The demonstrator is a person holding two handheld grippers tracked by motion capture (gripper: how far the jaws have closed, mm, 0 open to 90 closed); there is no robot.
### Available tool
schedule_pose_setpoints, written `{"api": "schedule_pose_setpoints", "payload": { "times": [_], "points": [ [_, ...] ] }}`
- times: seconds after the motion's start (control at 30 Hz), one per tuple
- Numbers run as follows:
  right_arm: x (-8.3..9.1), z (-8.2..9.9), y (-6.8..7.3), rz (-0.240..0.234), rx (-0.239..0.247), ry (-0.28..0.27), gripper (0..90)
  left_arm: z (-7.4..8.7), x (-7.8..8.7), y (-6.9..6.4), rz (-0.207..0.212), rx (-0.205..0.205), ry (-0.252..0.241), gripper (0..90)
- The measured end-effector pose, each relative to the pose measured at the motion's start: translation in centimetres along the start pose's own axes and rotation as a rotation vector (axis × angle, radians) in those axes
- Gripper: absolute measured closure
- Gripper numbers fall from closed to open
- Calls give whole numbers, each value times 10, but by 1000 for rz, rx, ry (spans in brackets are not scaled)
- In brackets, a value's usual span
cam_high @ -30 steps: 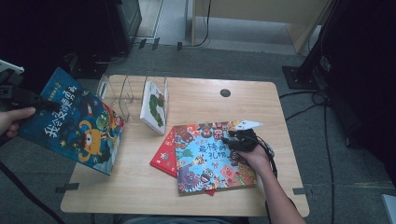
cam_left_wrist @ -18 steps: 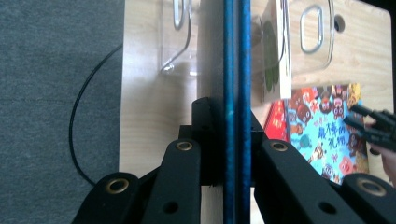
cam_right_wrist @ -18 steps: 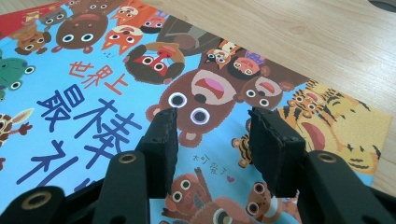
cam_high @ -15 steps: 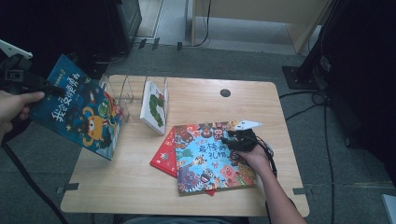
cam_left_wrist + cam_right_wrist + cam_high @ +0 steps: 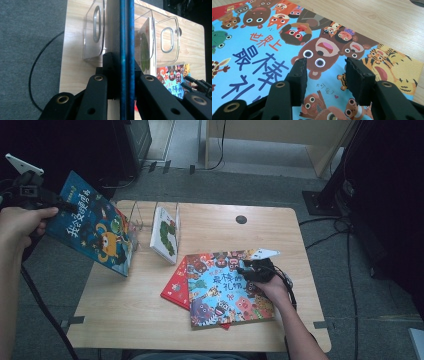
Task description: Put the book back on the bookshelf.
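The left gripper [image 5: 50, 205] pinches a thin blue book [image 5: 95, 231] by its edge, holding it tilted above the table's [image 5: 125, 320] left side, near the clear rack [image 5: 96, 32]. Its cover shows cartoon creatures and yellow lettering. The right gripper [image 5: 325, 75] rests spread on the pale-blue animal book [image 5: 227, 287].

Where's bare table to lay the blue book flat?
Bare wood lies along the near-left, between the table edge and the red book, and far right past the clear rack. The centre-right is crowded by the animal book.
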State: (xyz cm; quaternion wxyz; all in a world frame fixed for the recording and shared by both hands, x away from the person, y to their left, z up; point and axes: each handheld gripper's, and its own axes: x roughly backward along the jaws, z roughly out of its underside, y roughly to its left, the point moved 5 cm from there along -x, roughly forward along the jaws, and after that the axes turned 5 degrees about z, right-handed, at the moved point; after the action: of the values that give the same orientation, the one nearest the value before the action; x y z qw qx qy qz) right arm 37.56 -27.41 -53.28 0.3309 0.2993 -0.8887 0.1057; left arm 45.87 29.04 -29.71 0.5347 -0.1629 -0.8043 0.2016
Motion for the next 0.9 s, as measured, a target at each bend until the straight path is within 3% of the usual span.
{"api": "schedule_pose_setpoints", "payload": {
  "times": [0.27,0.6,0.7,0.8,0.9],
  "points": [
    [0,0,1,0,2,0,527,-7,-16,0,-2,-23,2,832],
    [1,1,1,0,3,0,527,-12,-16,8,-10,-13,-15,825],
    [1,1,1,0,3,0,527,-11,-13,7,-9,-49,-43,787],
    [1,1,1,2,2,-1,527,-9,-13,9,-17,-58,-36,745],
    [1,1,2,4,4,-2,527,-8,-10,11,3,-53,-42,728]
  ]
}}
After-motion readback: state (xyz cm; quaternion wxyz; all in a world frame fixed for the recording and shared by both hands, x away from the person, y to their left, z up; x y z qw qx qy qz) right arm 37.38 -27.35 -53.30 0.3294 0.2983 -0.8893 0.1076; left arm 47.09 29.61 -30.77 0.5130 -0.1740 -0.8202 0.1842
